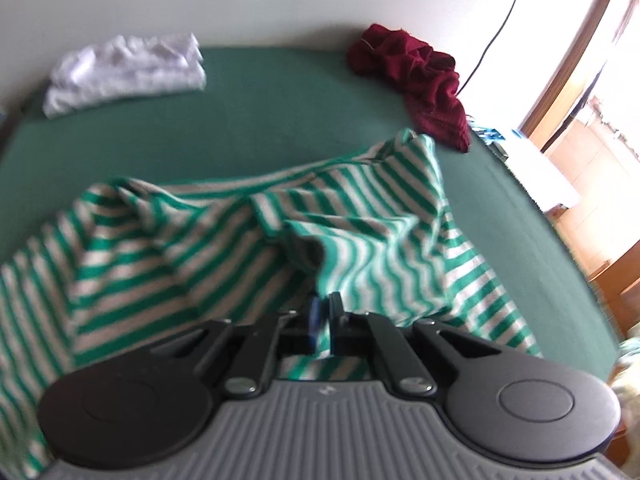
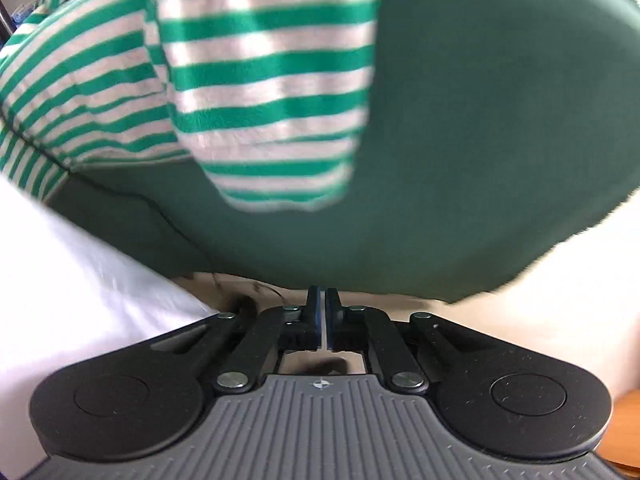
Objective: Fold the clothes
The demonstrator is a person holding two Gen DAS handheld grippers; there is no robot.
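A green-and-white striped shirt (image 1: 224,240) lies rumpled on the green bed cover (image 1: 240,120). My left gripper (image 1: 323,308) is shut on a raised fold of it, and striped cloth shows between and under the fingers. In the right wrist view the same striped shirt (image 2: 264,92) spreads over the green bed cover (image 2: 480,140), with one sleeve-like flap pointing toward the camera. My right gripper (image 2: 323,304) is shut with nothing between its pads. It hovers off the bed's near edge, apart from the shirt.
A folded white garment (image 1: 124,72) sits at the far left of the bed. A crumpled dark red garment (image 1: 420,76) lies at the far right by the wall. White cloth (image 2: 80,272) fills the left of the right wrist view. A bright doorway (image 1: 592,120) is to the right.
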